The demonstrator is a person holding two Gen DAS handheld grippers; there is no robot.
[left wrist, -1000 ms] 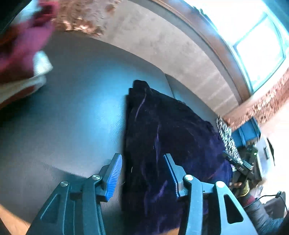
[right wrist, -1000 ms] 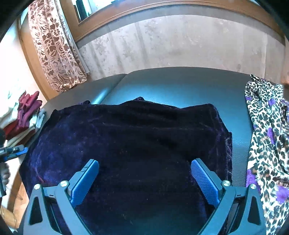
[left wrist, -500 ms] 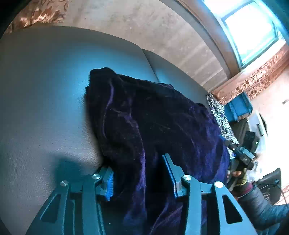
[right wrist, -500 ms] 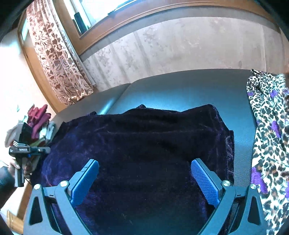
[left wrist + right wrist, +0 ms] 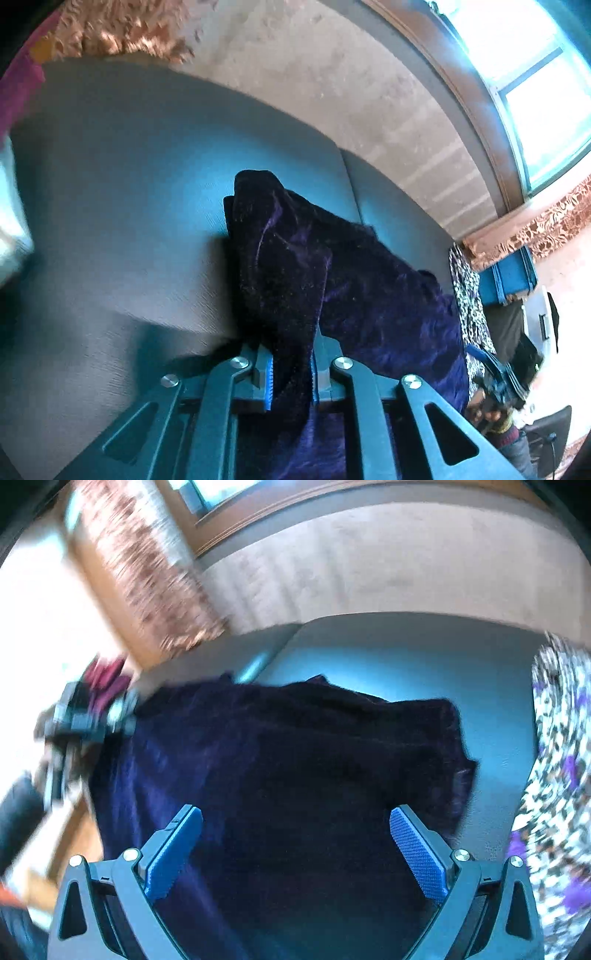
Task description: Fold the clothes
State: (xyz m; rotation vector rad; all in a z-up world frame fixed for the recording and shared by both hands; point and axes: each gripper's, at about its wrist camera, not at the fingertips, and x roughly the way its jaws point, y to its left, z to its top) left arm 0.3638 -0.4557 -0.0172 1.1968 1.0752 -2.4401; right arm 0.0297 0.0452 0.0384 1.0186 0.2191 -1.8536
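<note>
A dark purple velvet garment (image 5: 354, 288) lies on the grey-blue cushioned surface (image 5: 129, 206). My left gripper (image 5: 291, 376) is shut on a bunched edge of the garment and lifts that edge off the surface. In the right wrist view the same garment (image 5: 314, 768) spreads wide under my right gripper (image 5: 295, 849), which is open and empty above its near part. The left gripper also shows in the right wrist view (image 5: 92, 720) at the garment's left edge, blurred.
A leopard-print cloth with purple patches (image 5: 557, 768) lies at the right of the surface; it also shows in the left wrist view (image 5: 469, 295). A pile of red and white clothes (image 5: 107, 679) sits at the far left. A beige wall and curtains stand behind.
My left gripper has closed on the garment's edge and raised it. The right gripper stays open and has shifted over the garment; its view is blurred from motion.
</note>
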